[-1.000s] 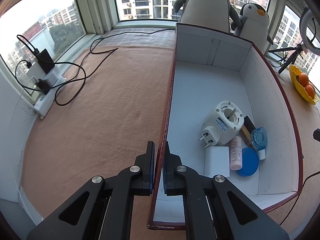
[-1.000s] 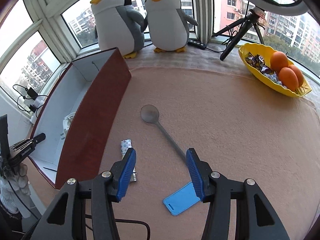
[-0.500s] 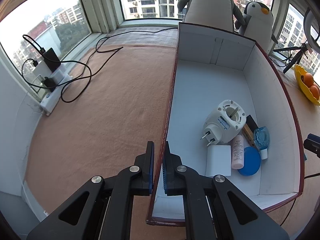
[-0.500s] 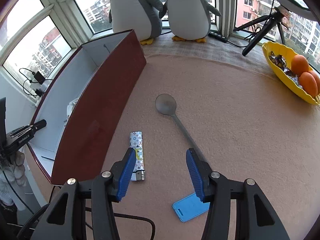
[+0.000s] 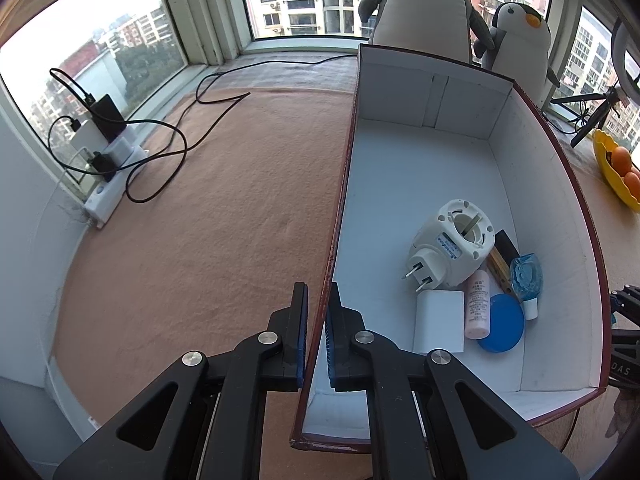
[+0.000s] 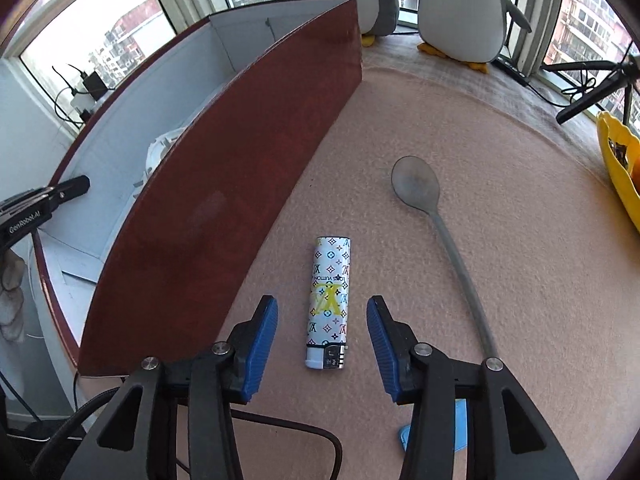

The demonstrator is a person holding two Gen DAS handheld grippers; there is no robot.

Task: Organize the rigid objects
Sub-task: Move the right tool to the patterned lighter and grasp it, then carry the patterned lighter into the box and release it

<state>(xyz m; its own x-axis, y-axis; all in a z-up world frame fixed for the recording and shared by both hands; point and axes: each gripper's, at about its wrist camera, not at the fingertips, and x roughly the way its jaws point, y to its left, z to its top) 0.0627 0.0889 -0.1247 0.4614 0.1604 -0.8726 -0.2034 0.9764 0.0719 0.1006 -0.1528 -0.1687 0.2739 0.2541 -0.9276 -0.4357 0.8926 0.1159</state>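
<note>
Right hand-held gripper (image 6: 322,334) gapes wide astride the lighter (image 6: 329,300); left hand-held gripper (image 5: 316,334) pinches the box wall (image 5: 340,200). Lighter seems light, stiff, probably slick: grip its long sides mid-body.

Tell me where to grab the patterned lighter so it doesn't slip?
Grip the lighter across its long flat sides, about mid-body, coming straight down from above. It lies flat on the mat, lengthwise between the open right gripper fingers, so closing them would probably pinch its narrow width squarely.
</note>
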